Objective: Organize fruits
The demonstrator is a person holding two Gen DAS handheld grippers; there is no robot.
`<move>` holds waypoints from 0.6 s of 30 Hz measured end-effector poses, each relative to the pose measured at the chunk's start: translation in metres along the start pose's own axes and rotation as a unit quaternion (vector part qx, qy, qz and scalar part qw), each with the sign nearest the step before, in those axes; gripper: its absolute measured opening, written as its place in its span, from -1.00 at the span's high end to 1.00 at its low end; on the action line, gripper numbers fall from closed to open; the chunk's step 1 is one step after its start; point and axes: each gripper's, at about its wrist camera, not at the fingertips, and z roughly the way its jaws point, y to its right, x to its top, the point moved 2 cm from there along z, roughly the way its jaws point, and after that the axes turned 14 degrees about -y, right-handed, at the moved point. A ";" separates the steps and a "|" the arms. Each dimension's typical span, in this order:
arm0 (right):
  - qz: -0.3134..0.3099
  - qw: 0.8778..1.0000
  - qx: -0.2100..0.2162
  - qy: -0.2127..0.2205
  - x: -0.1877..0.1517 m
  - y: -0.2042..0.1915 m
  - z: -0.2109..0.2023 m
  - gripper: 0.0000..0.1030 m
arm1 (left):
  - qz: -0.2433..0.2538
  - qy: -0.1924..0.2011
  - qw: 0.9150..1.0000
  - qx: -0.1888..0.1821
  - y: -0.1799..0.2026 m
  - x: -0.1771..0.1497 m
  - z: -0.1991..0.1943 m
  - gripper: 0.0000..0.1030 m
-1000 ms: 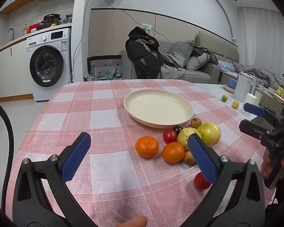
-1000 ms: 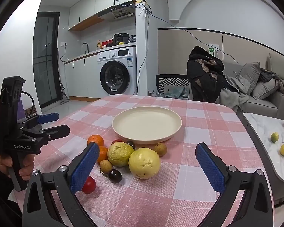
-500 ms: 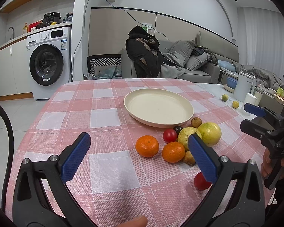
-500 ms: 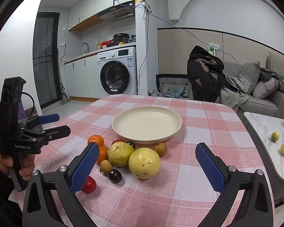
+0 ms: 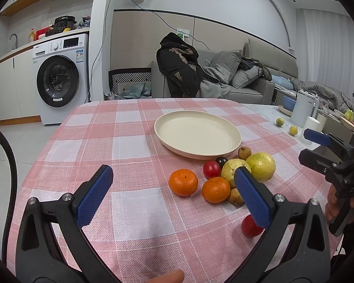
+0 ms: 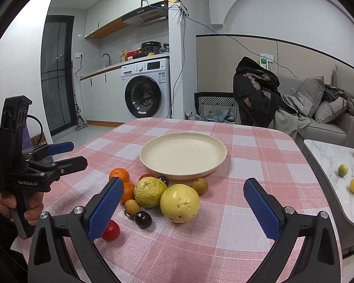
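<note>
An empty cream plate (image 5: 167, 120) (image 6: 153, 146) sits mid-table on the pink checked cloth. In front of it lies a cluster of fruit: two oranges (image 5: 183, 182) (image 6: 119, 174), two yellow-green guavas (image 5: 262, 166) (image 6: 179, 202), a red tomato (image 5: 211, 169), dark plums (image 6: 143, 219), small brown longans (image 6: 200, 185), and a second tomato (image 5: 249, 226) (image 6: 111, 230) nearer the front edge. My left gripper (image 5: 174, 188) is open and empty, hovering short of the oranges. My right gripper (image 6: 184, 202) is open and empty, its fingers framing the big guava from the near side.
A marble side table (image 6: 328, 155) at the right holds two small citrus fruits (image 6: 343, 170), a white kettle (image 5: 303, 112) and a cup. A washing machine (image 5: 59, 80), a sofa with a dark jacket (image 5: 179, 67), and a hand on each gripper handle are in view.
Almost nothing has moved; both grippers stay open and hover in nearly the same place over the table's front edge.
</note>
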 end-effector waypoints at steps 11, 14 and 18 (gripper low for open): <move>0.000 1.000 0.000 0.000 0.000 0.001 -0.001 -1.00 | 0.000 0.000 1.000 0.000 0.000 0.000 0.000 -0.99; 0.000 1.000 0.000 0.001 0.000 0.001 -0.001 -1.00 | 0.000 0.000 1.000 0.000 0.000 0.000 -0.001 -0.99; 0.000 1.000 0.000 0.000 0.000 0.001 -0.001 -1.00 | 0.000 0.000 1.000 0.000 0.000 0.000 -0.001 -0.99</move>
